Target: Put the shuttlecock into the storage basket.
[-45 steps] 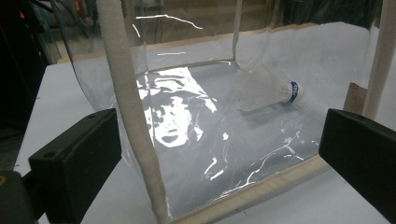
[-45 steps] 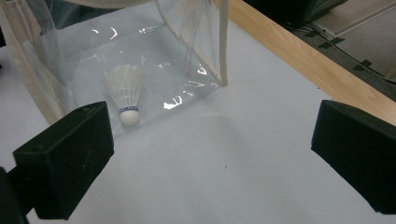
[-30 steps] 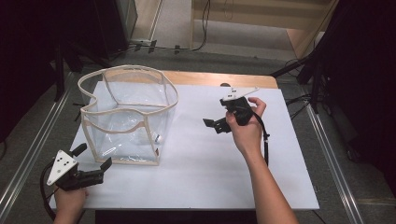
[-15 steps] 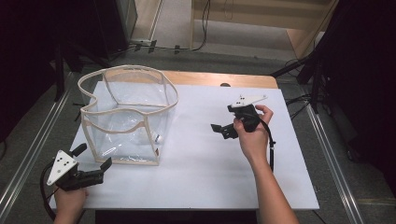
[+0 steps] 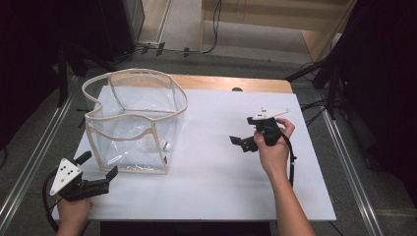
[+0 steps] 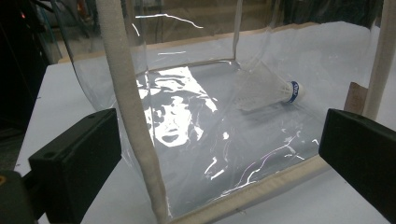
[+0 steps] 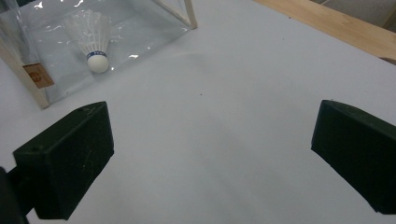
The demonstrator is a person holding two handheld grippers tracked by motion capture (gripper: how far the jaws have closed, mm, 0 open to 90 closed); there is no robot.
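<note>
Shuttlecock (image 7: 93,39) lay on floor of clear bag (image 5: 133,123), cork toward 6 o'clock | left gripper (image 5: 96,169) nearer, jaws apart, bag at 1 o'clock | right gripper (image 5: 241,142) well apart, jaws spread, empty.

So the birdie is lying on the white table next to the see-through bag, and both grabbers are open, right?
Not quite. The shuttlecock lies inside the clear bag, on its bottom, not beside it on the table. The left gripper view shows it behind the bag's clear wall. Both the left gripper and the right gripper are open.
</note>
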